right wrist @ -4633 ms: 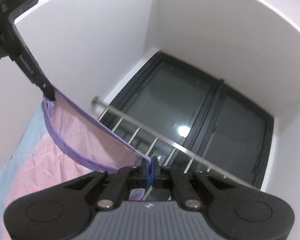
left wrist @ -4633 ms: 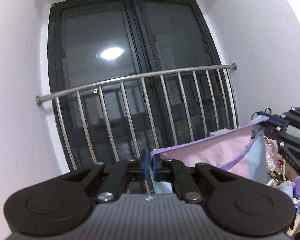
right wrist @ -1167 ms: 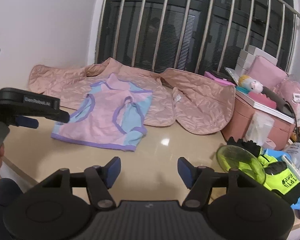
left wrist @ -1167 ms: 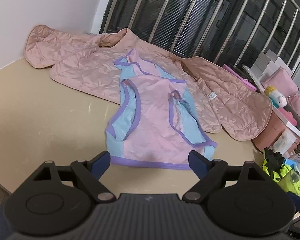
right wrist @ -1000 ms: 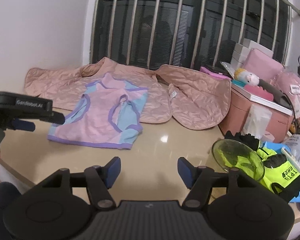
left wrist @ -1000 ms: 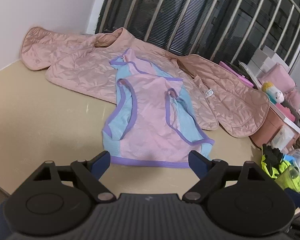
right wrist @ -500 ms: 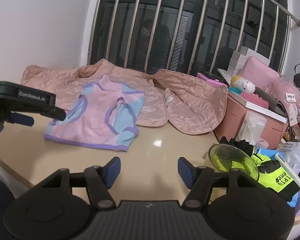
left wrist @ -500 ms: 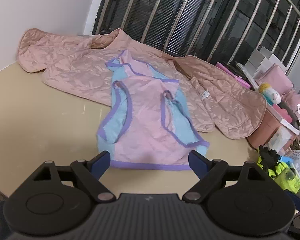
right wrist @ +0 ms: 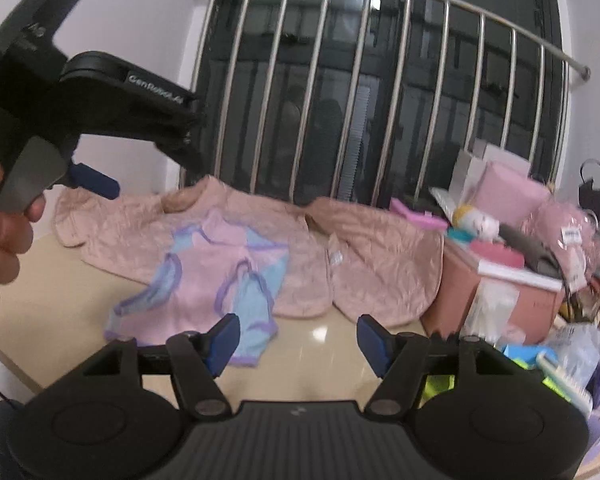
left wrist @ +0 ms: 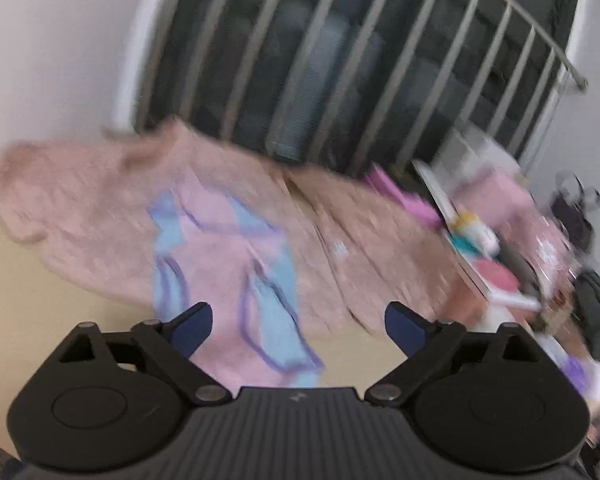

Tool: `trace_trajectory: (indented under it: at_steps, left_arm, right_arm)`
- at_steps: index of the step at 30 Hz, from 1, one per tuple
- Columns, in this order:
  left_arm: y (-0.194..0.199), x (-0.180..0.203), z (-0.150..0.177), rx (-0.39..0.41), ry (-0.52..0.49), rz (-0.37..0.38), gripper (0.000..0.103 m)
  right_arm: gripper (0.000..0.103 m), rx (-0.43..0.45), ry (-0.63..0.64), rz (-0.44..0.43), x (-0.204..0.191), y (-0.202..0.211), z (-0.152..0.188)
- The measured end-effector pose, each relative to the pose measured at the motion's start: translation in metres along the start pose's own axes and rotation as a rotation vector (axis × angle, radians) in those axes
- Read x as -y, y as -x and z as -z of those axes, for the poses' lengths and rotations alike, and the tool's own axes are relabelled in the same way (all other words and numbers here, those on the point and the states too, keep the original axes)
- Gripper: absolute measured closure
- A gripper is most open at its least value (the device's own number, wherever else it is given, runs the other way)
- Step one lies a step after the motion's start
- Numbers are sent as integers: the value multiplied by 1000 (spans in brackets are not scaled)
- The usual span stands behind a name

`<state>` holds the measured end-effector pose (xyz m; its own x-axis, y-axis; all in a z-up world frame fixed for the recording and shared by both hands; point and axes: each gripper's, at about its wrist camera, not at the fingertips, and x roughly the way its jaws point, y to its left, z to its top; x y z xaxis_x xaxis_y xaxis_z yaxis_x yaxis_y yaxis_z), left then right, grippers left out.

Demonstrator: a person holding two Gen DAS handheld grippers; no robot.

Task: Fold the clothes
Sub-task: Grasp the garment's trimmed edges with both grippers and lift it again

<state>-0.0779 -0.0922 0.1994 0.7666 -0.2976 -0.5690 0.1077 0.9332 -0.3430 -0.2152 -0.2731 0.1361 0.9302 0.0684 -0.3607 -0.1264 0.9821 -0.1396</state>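
Above the beige tabletop (right wrist: pixel 56 304), both grippers hover with fingers spread wide, gripping nothing: the right gripper (right wrist: pixel 298 340) low and level, the left gripper (left wrist: pixel 298 322) raised higher (its view is motion-blurred). A pink-and-blue top (right wrist: pixel 204 284) lies flat partly over a quilted pink jacket (right wrist: pixel 364 256), long axis running from the near edge toward the window bars (right wrist: pixel 380 92), neck farthest.

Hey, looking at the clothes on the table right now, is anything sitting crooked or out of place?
Yes. The small pink and blue top lies at a slant, its upper part overlapping the quilted pink jacket instead of flat on the table. Both the left gripper and the right gripper are open, touching nothing.
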Motion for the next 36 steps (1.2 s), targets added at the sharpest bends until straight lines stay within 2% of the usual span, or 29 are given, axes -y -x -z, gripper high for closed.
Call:
trace_trajectory:
  at_steps: [2,4,6,8,11,14,17,20,21,26,27,29,31,32,33,34,36]
  left_arm:
    - [-7,-10,-17,-105,-7,4,9]
    - [-11,-24,-31,-149,-58,-43,9]
    - [-15,-36,-39,-161,-164,-78,8]
    - [-20,-51,-41,-157,-265,-73,8]
    - [-35,-84,-39,-142,-320,-32,8]
    - [-55,-119,-31,-121,-344,-4,8]
    - [-94,-155,-16,-142,-367,-99,8]
    - [-127,-187,-12,-189,-306,-122,13]
    - [-134,-195,-15,-186,-288,-120,13]
    - [-163,-208,-39,-141,-274,-111,12]
    - [-169,-208,-44,-132,-277,-115,12]
    - [-183,-207,-53,-120,-288,-117,12]
    - [-196,-206,-61,-115,-292,-111,12]
    - [-203,-206,-65,-115,-293,-103,12]
    - [-209,-204,-68,-123,-300,-93,12]
    - [-216,-202,-71,-129,-306,-85,12]
    - [-227,-199,-74,-134,-320,-92,12]
  right_arm:
    - [33,10,-9,-13,3,-4,-6]
    - [33,7,-27,-25,5,-13,-12]
    - [33,9,-31,-29,2,-21,-16]
    - [33,1,-30,-36,-2,-30,-19]
    - [34,-51,-46,-69,-8,-49,-20]
    - [36,-97,-78,-149,-17,-69,-24]
    - [36,-141,-78,-216,-47,-99,-28]
    - [40,-199,-45,-277,-85,-135,-25]
    - [45,-216,-27,-289,-99,-147,-23]
    - [47,-296,23,-317,-150,-206,-13]
    - [50,-312,17,-316,-152,-215,-11]
    - [61,-346,1,-316,-157,-231,-7]
    - [79,-374,-4,-325,-159,-240,-2]
    - [81,-378,6,-326,-160,-241,1]
    - [88,-381,19,-318,-159,-241,2]
    - [100,-384,34,-304,-157,-240,3]
    - [101,-391,62,-270,-150,-237,3]
